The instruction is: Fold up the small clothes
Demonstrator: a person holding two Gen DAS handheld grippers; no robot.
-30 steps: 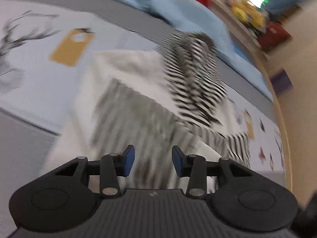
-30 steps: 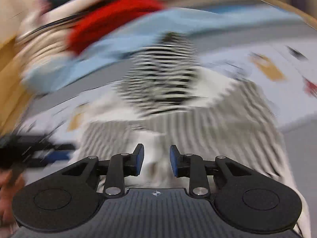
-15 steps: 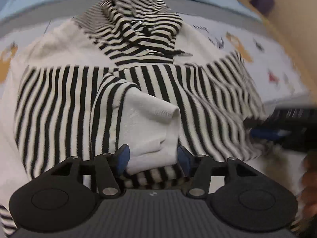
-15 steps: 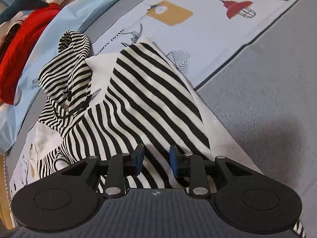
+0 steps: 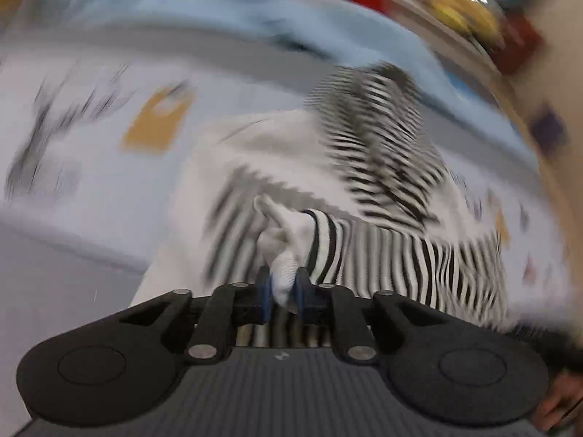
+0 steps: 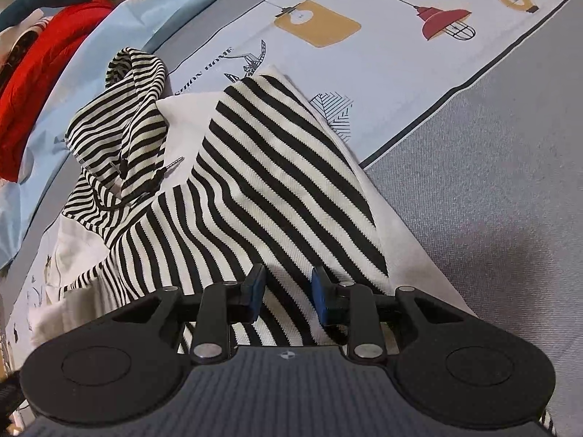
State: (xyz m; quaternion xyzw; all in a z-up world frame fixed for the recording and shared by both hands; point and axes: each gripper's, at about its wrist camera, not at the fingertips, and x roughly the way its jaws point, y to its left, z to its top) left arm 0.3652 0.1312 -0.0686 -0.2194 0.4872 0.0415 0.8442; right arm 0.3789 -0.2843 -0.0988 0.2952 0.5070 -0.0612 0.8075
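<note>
Left hand-held gripper (image 5: 283,293): clamped on white cuff of black-and-white striped knit hoodie (image 6: 277,182), frame centre. Right hand-held gripper (image 6: 286,291): parted, empty, over hem. Step: sleeve fold; next, carry cuff inward.

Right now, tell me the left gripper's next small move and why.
Probably carry the white cuff across the striped hoodie and lay it flat: the left gripper is clamped on it, its sleeve raised, while the right gripper hangs open.

Printed sheet (image 6: 400,54) with yellow tag, red lamp motifs, edged by a dark line; grey fabric surface (image 6: 492,182) beside it; light blue cloth (image 6: 120,11); red garment (image 6: 43,58) far left.
</note>
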